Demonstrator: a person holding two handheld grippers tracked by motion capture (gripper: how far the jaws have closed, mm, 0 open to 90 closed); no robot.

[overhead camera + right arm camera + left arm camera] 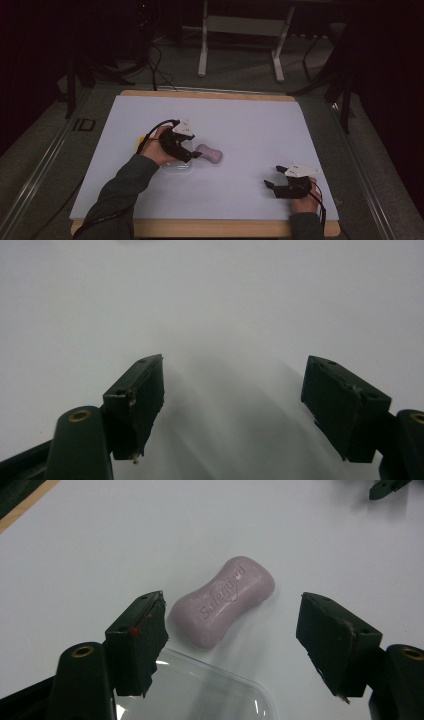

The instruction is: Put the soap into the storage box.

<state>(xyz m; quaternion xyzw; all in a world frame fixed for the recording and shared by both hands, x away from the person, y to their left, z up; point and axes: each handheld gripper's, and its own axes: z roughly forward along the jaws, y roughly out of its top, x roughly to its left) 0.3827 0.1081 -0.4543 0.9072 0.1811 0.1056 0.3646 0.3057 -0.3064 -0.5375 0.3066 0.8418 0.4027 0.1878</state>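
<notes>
Pink soap bar [223,600] lies untouched mid-bench, just beside a clear plastic lid [200,695]. Left tool [232,645] hovers over it, jaws apart and empty; grasping remains. Right tool [232,405] waits near the bench's near right corner, jaws apart.

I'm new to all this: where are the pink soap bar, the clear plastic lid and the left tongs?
pink soap bar [223,600], left gripper view, on its embossed top.
clear plastic lid [200,695], left gripper view, on its flat face.
left tongs [232,640], left gripper view, midway between tips.
</notes>
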